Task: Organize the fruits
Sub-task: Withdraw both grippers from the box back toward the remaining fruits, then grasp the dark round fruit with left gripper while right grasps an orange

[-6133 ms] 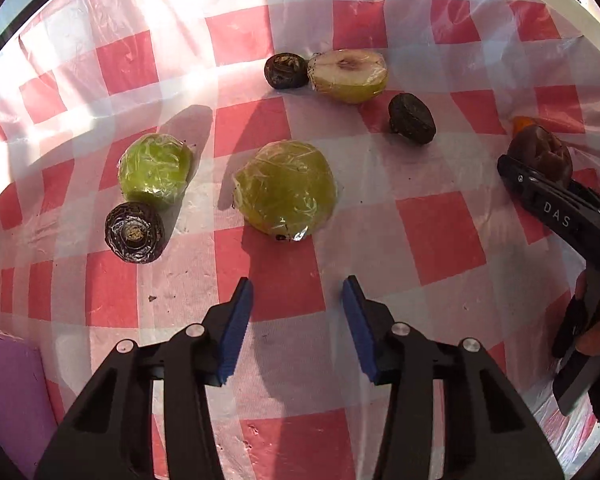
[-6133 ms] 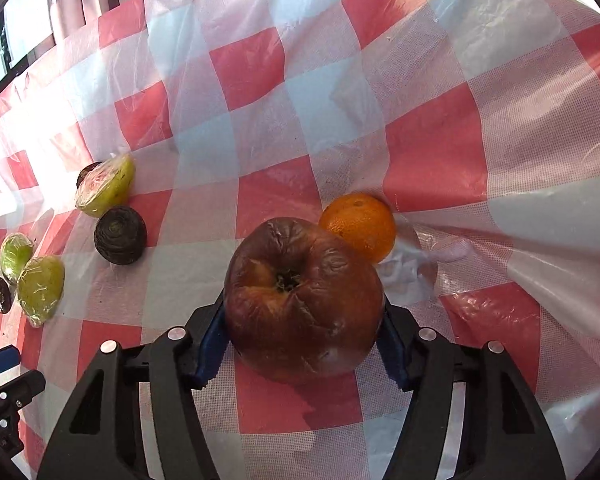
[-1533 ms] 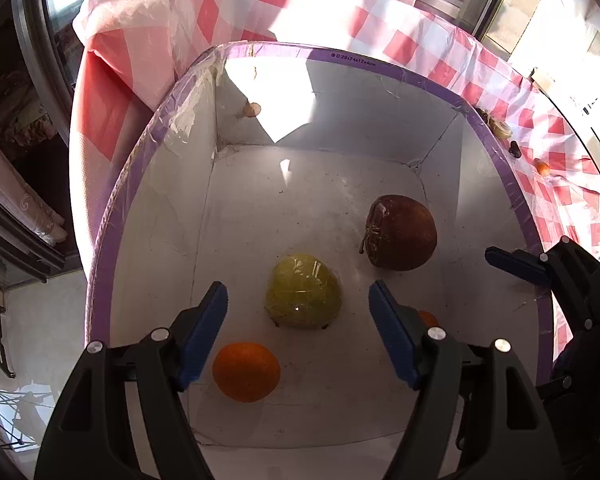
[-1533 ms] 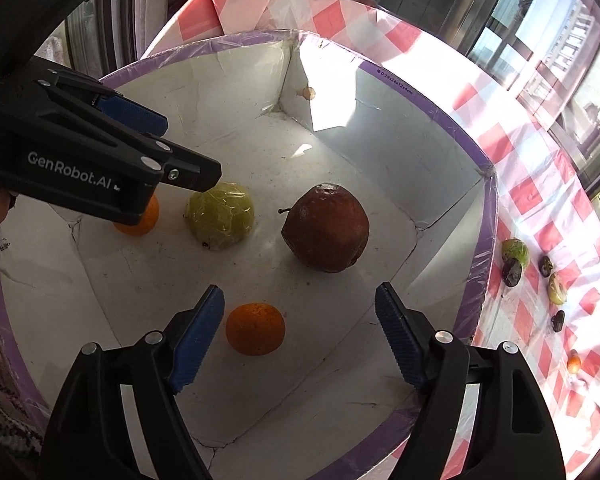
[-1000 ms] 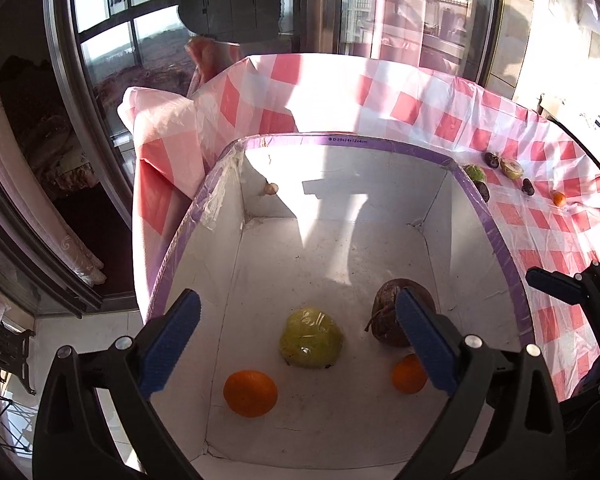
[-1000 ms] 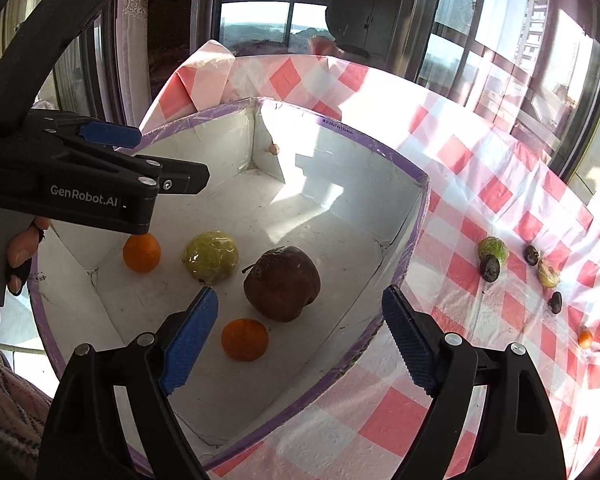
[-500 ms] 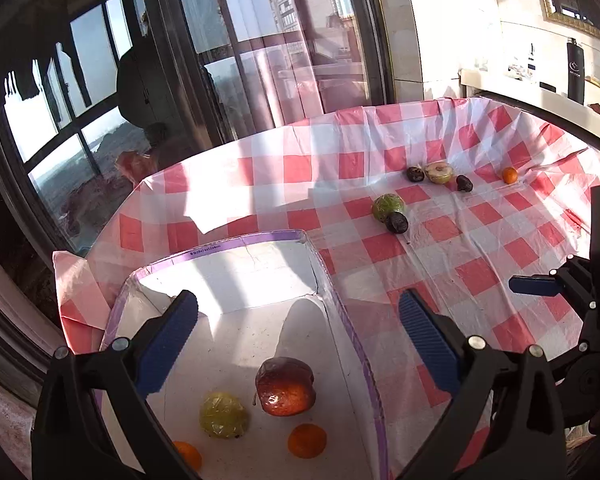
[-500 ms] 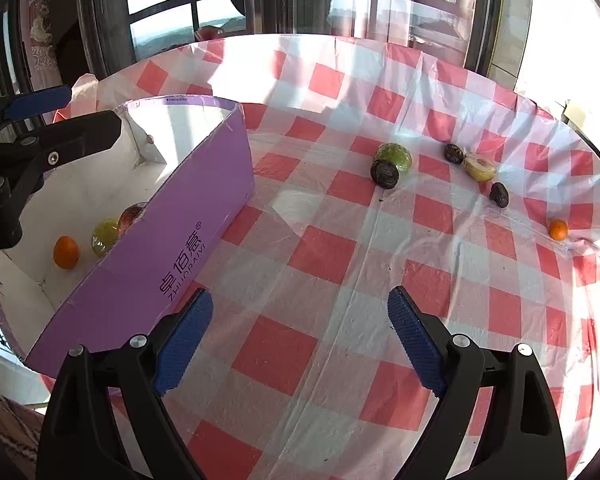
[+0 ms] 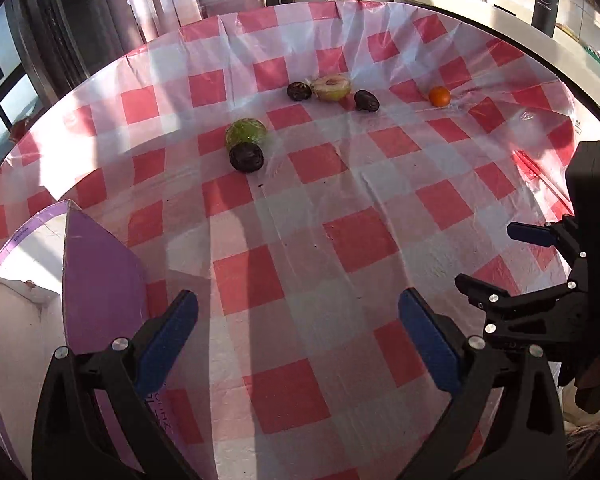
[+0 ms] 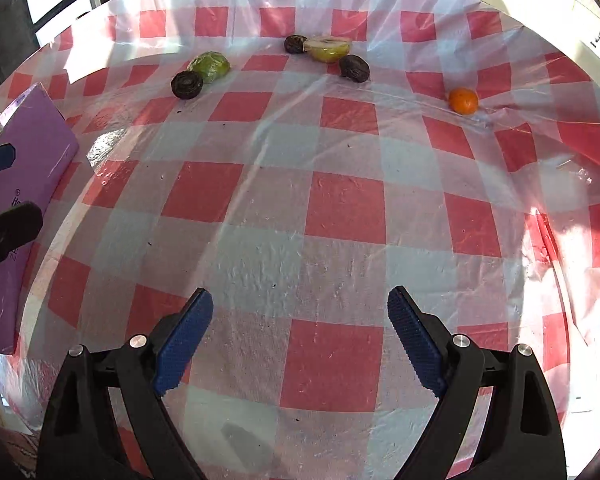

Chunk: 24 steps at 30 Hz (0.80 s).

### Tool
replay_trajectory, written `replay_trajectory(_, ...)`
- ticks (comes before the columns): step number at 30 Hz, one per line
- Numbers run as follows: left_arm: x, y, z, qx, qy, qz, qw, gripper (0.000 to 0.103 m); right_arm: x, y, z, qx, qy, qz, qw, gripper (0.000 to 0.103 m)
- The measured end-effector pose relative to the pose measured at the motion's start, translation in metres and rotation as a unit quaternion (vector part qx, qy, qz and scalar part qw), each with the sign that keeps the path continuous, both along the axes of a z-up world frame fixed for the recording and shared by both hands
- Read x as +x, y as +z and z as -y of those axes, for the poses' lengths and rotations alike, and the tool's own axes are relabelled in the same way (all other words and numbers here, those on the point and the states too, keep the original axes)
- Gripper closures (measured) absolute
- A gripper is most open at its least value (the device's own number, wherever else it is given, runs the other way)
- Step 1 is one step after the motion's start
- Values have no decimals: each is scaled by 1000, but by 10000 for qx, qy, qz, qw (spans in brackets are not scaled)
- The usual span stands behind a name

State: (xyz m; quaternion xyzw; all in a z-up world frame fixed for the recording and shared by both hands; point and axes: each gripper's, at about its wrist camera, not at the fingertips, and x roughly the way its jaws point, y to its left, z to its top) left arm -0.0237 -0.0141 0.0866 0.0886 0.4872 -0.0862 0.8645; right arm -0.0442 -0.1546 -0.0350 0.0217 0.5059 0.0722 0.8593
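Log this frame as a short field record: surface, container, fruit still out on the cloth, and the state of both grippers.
surface: red-and-white checked tablecloth
container: purple box, at the left edge of both views
fruit on cloth: green wrapped fruit touching a dark round fruit; halved fruit between two dark fruits; small orange apart at right
left gripper: open, nothing between the fingers
right gripper: open, nothing between the fingers
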Motion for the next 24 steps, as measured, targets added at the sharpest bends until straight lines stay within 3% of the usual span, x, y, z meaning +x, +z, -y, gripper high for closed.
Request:
replay_trajectory(4,27,-30,-1,-94,691,-392,9968,3,23,-15,38,-58,-407,-3,9992,17)
replay_trajectory(8,53,-45,2,41,984,-540,9937,3,61,-22,62,-152,-651,209,9975,17)
replay_trajectory(17,104,-65,0,60,1441,-432,9886,3,175,-34,111,-233,-1819,538,9816,21)
replay_trajectory(24,144,-72,-3,-30,1783,-316,9835,4,232,-34,123,-106,-2275,645,9716,30)
